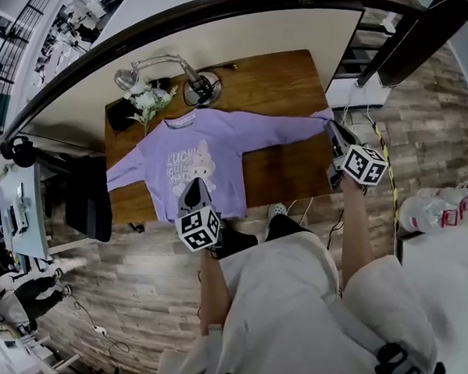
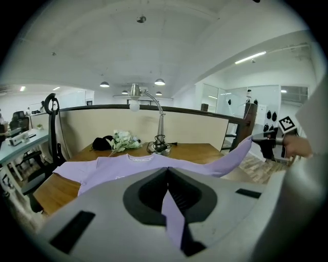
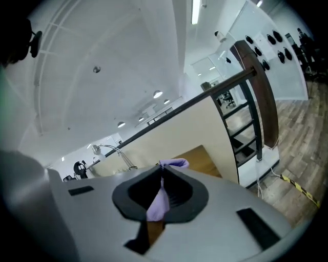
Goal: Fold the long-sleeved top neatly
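A lilac long-sleeved top (image 1: 190,153) with a printed front lies spread on the wooden table (image 1: 274,170). My left gripper (image 1: 195,190) is shut on its bottom hem at the near edge, and lilac cloth shows between the jaws in the left gripper view (image 2: 171,215). My right gripper (image 1: 332,125) is shut on the cuff (image 3: 172,164) of the right sleeve (image 1: 284,127) and holds it lifted at the table's right end. That sleeve (image 2: 233,156) stretches out straight towards the right gripper (image 2: 266,139). The other sleeve (image 1: 119,174) hangs over the table's left edge.
At the back of the table stand a desk lamp (image 1: 200,87), a bunch of white flowers (image 1: 148,101) and a dark object (image 1: 120,114). A black chair (image 1: 89,198) stands at the left. A partition wall (image 1: 226,33) runs behind, and plastic bottles (image 1: 436,212) lie at the right.
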Action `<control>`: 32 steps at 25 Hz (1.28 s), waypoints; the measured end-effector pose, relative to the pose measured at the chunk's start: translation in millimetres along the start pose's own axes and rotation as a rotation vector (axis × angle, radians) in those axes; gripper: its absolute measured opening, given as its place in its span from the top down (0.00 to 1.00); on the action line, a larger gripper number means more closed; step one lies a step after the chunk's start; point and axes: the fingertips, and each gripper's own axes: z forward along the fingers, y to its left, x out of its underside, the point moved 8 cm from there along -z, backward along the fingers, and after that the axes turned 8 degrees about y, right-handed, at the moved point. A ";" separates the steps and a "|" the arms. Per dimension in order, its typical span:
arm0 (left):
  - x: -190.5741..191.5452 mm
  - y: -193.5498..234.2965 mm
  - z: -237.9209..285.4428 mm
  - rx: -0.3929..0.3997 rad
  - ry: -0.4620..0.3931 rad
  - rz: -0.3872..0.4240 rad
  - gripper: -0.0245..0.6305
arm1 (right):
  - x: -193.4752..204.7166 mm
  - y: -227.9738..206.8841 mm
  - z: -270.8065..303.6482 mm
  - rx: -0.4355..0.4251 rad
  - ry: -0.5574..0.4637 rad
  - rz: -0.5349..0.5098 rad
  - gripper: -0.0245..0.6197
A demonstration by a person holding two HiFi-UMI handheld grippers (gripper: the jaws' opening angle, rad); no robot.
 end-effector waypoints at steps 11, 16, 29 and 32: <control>-7.4 80.7 -1.7 0.028 -0.001 -0.004 0.93 | -14.0 153.4 37.6 -0.049 -0.155 -0.129 0.93; -16.9 129.2 0.8 0.098 0.010 0.008 0.93 | 1.5 225.4 70.8 -0.058 -0.161 -0.167 0.93; -28.0 253.6 5.4 0.167 0.031 0.010 0.93 | 74.8 387.8 169.7 -0.101 -0.057 -0.349 0.93; -28.7 281.4 6.2 0.166 0.038 0.039 0.93 | 94.8 414.4 196.3 -0.115 -0.017 -0.390 0.93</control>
